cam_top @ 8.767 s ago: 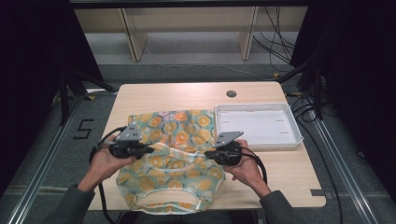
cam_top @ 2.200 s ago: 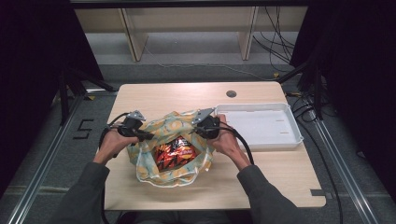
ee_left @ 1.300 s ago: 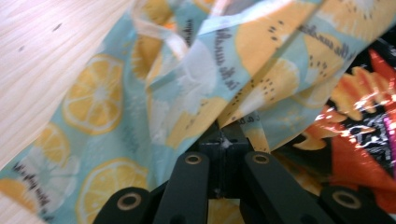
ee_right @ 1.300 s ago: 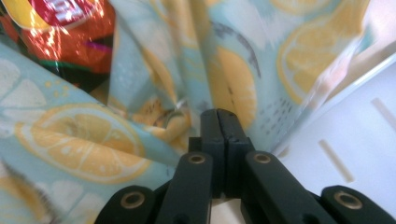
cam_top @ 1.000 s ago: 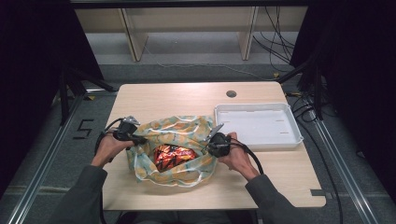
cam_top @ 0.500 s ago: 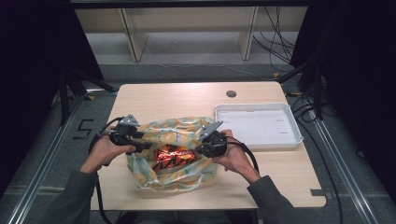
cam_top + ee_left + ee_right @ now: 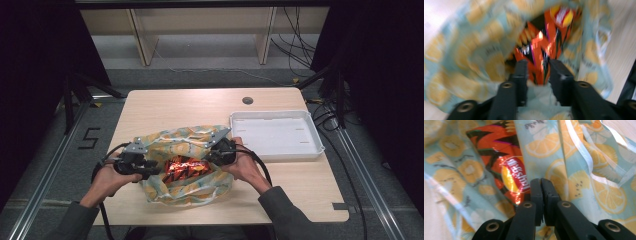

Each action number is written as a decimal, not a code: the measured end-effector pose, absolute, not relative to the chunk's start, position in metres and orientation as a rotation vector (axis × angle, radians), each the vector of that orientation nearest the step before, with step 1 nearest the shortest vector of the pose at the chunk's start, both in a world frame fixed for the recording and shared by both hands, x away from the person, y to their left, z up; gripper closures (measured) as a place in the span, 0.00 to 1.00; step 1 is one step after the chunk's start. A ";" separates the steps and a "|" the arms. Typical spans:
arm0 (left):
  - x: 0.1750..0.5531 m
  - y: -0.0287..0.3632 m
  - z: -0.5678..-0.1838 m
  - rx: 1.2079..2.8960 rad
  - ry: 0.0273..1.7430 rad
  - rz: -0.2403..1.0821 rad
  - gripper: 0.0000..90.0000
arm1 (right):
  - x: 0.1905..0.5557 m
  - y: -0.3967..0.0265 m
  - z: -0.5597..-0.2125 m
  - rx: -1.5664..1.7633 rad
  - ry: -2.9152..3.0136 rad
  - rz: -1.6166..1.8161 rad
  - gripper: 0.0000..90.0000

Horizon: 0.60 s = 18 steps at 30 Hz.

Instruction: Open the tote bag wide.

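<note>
While the right gripper's [image 7: 541, 185] jaws sit pressed flat together on a fold of the citrus-print bag [image 7: 190, 162], pinching the fabric at the rim on the bag's tray side, the left gripper's [image 7: 538, 72] jaws stand partly apart and have just been closing. Between them, in the blurred left gripper view, lies the bag's near hem and, just beyond it, the orange chip packet [image 7: 541, 45]. Whether the pads already press the cloth cannot be told through the blur.

Out from the jaws: the packet lies inside the bag, its shiny foil showing through the open mouth, and the bag rests on the wooden table [image 7: 175, 107] just beside the white tray [image 7: 275, 135], the right-hand rim nearly touching it. Both hands flank the bag, one at each side of its mouth.

Risks from here, as a judgement: the left jaws could clamp the packet's foil along with the hem, dragging it or crushing the chips. If they catch too little cloth, that side may slip free and the mouth sag shut.
</note>
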<state>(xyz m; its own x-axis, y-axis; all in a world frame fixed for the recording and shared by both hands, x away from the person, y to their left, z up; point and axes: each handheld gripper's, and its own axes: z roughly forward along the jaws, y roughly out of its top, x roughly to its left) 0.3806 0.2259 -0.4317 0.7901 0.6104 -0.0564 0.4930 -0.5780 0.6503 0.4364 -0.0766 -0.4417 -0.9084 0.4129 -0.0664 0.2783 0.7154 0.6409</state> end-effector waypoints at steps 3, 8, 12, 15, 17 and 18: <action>0.378 0.228 -0.449 2.351 0.841 0.190 0.87 | 0.442 -0.075 -0.446 0.570 2.702 0.958 0.99; 0.372 0.235 -0.467 2.468 0.836 0.170 0.92 | 0.455 -0.074 -0.454 0.609 2.666 0.946 0.99; 0.367 0.234 -0.473 2.480 0.856 0.177 0.92 | 0.459 -0.075 -0.460 0.636 2.671 0.916 0.99; 0.365 0.231 -0.473 2.506 0.841 0.178 0.90 | 0.462 -0.075 -0.464 0.655 2.669 0.905 0.99; 0.363 0.228 -0.473 2.476 0.845 0.185 0.87 | 0.462 -0.074 -0.466 0.641 2.671 0.889 0.99; 0.363 0.228 -0.471 2.480 0.843 0.180 0.84 | 0.462 -0.074 -0.466 0.628 2.679 0.895 0.99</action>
